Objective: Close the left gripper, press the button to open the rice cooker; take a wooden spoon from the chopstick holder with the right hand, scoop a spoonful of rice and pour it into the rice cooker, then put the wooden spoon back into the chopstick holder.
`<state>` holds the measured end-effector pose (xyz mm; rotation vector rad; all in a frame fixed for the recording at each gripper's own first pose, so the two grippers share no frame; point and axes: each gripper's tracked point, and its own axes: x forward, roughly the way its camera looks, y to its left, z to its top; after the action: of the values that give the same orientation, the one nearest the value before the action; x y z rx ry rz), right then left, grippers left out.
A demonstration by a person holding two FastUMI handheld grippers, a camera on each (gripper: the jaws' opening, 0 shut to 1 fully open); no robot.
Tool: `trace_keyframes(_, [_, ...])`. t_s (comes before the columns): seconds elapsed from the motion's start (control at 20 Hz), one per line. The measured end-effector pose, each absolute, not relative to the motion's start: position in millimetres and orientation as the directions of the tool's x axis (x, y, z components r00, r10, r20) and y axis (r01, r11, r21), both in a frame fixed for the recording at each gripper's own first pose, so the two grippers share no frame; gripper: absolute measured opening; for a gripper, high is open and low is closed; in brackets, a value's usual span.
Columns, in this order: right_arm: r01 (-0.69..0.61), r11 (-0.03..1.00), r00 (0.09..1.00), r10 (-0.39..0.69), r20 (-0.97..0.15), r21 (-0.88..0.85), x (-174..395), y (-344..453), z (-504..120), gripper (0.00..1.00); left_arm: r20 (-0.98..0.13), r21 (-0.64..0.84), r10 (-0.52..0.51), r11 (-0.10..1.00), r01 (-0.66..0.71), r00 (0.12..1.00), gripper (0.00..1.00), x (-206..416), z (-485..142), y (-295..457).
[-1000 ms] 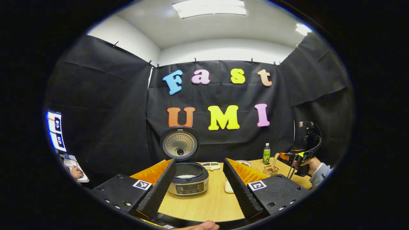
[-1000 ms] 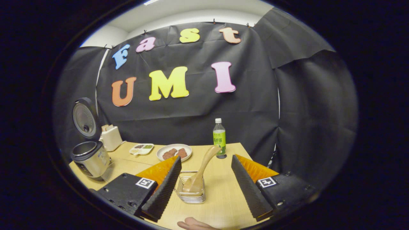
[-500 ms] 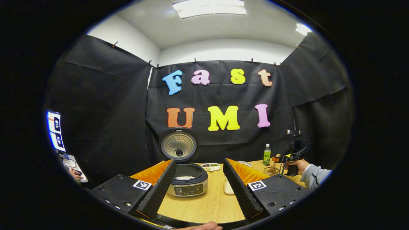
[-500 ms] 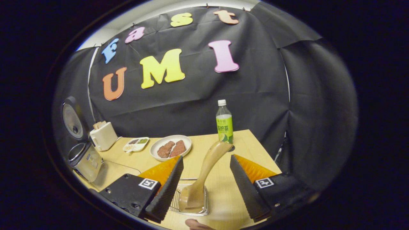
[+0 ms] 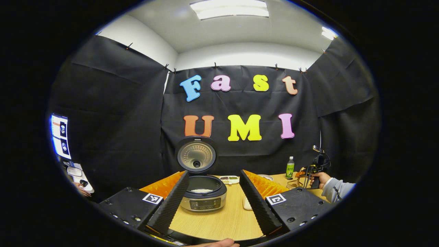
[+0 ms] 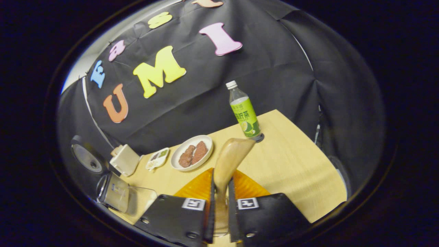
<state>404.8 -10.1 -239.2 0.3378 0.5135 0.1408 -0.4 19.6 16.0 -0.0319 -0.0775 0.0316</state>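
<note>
Spoon [image 6: 230, 158] is the thing in hand: in the right gripper view the right tongs [image 6: 220, 202] have their 2 fingers pressed against its handle from both sides, low on the shaft, while its broad end stands up and forward, tilted toward the bottle [image 6: 244, 113]. The holder lies hidden under the fingers there, so how far the spoon is still seated in it cannot be told.

To do this step well, I judge the lift should go straight up along the spoon's own axis until it is free of the holder, so the wire walls are not dragged or tipped. Grip should stay firm, since a smooth wooden handle can pivot between flat pads. Only then swing left toward the rice.

Left tongs [image 5: 213, 200] are spread wide and hold nothing. In the left gripper view the cooker [image 5: 203, 193] sits on the surface [image 5: 219, 223] between their 2 fingers but beyond the tips, untouched, with its lid [image 5: 196, 155] standing upright and white rice visible in the pot. Farther right in that view, the right tongs [image 5: 306, 175] and the hand holding them sit near the bottle [image 5: 290, 167], well apart from the cooker.
</note>
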Motion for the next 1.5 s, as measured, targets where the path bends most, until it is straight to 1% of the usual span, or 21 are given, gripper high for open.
trace_keyframes(0.05, [-0.053,0.937,0.868,0.214,-0.448,0.345,403.7,-6.3,-240.4,0.19,0.076,-0.032,0.023,0.999,-0.02,0.997,0.94,-1.7,14.4,18.0])
trace_keyframes(0.1, [-0.055,0.943,0.873,0.206,-0.443,0.329,398.8,-7.0,-237.0,0.16,0.08,-0.031,0.008,1.0,-0.006,0.997,0.94,-3.2,14.2,14.6])
trace_keyframes(0.25, [-0.068,0.955,0.888,0.19,-0.419,0.288,386.5,-3.2,-217.3,0.16,0.073,-0.03,-0.012,0.999,0.014,0.997,0.94,-6.3,10.4,13.8])
trace_keyframes(0.55, [-0.114,0.981,0.938,0.159,-0.309,0.157,362.7,8.0,-154.9,0.16,0.085,-0.03,-0.036,0.999,0.039,0.996,0.94,-11.2,9.1,11.9])
trace_keyframes(0.7, [-0.166,0.983,0.957,0.181,-0.228,0.084,348.4,30.6,-119.3,0.12,0.081,-0.029,-0.045,0.998,0.047,0.996,0.94,-11.8,6.6,13.0])
trace_keyframes(0.85, [-0.171,0.984,0.963,0.177,-0.204,0.045,340.5,54.3,-107.0,0.11,0.072,-0.029,-0.031,0.999,0.033,0.997,0.94,-13.9,4.1,14.8])
trace_keyframes(0.95, [-0.189,0.981,0.962,0.193,-0.193,0.039,333.6,79.8,-103.5,0.11,0.069,-0.035,-0.017,0.999,0.02,0.997,0.94,-13.8,2.2,17.3])
trace_keyframes(1.1, [-0.218,0.975,0.961,0.221,-0.165,0.035,325.6,118.2,-105.4,0.11,0.058,-0.037,-0.011,0.999,0.014,0.998,0.94,-18.4,1.5,20.0])
trace_keyframes(1.2, [-0.231,0.973,0.961,0.229,-0.157,0.005,322.2,143.3,-117.9,0.11,0.057,-0.032,0.002,0.999,-0.001,0.998,0.94,-25.3,1.5,26.0])
trace_keyframes(1.35, [-0.252,0.964,0.95,0.23,-0.212,-0.081,320.2,174.8,-163.6,0.11,0.056,-0.035,0.012,0.999,-0.01,0.998,0.94,-38.5,-0.7,36.4])
trace_keyframes(1.45, [-0.26,0.952,0.94,0.212,-0.267,-0.161,318.7,188.7,-200.0,0.11,0.058,-0.038,0.014,0.999,-0.012,0.998,0.94,-43.1,-1.3,41.5])
trace_keyframes(1.5, [-0.257,0.944,0.941,0.197,-0.274,-0.206,319.1,192.2,-210.6,0.11,0.058,-0.038,0.017,0.999,-0.015,0.998,0.94,-43.2,-1.1,43.1])
